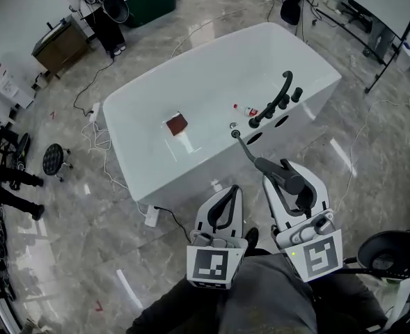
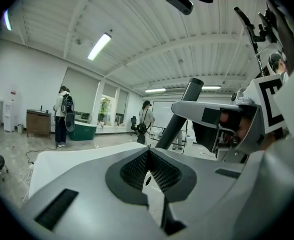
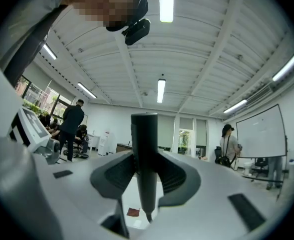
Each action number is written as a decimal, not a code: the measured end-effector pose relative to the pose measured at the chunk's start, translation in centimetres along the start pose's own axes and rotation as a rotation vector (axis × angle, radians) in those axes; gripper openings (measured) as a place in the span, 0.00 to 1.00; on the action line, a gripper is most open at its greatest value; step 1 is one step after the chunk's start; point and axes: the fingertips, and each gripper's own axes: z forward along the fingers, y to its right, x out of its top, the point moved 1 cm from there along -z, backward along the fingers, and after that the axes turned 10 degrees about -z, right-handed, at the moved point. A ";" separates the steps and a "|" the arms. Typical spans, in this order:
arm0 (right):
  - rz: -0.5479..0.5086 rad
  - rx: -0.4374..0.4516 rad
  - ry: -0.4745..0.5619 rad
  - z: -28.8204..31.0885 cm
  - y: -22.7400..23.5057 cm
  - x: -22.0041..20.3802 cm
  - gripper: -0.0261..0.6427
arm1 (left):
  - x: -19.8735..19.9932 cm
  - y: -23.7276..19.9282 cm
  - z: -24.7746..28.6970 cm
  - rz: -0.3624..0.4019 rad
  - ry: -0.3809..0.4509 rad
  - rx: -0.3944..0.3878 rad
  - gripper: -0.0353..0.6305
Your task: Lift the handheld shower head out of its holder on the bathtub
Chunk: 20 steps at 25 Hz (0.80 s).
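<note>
Tiles of glossy grey stone (image 1: pixel 65 207) spread under the white rectangular bathtub (image 1: pixel 156 92) in the open workroom. A curved black faucet (image 1: pixel 282 89) rose from its deck, a small reddish-brown square (image 1: pixel 177 124) lay inside, and a round black stool (image 1: pixel 55 158) stood well off. My right gripper (image 1: pixel 288 178), roughly level, was clamped on the dark grey handheld shower head (image 1: pixel 271 165), out of its holder, its hose (image 1: pixel 245 148) running back to the deck. My left gripper (image 1: pixel 227 192) hung just beside, jaws together on nothing.
</note>
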 end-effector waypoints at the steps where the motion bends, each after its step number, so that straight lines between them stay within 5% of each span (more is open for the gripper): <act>1: -0.001 -0.006 0.018 0.0 -0.4 0.7 0.25 | 0.2 -0.3 -0.5 0.001 0.005 -0.005 0.06; 10: -0.014 -0.078 0.017 -2.7 -3.9 2.8 0.25 | -0.5 -1.2 -4.9 -0.003 -0.003 -0.042 0.06; 20: -0.005 -0.117 0.011 -8.7 -2.9 2.9 0.25 | -1.3 3.6 -5.6 0.025 0.000 -0.082 0.06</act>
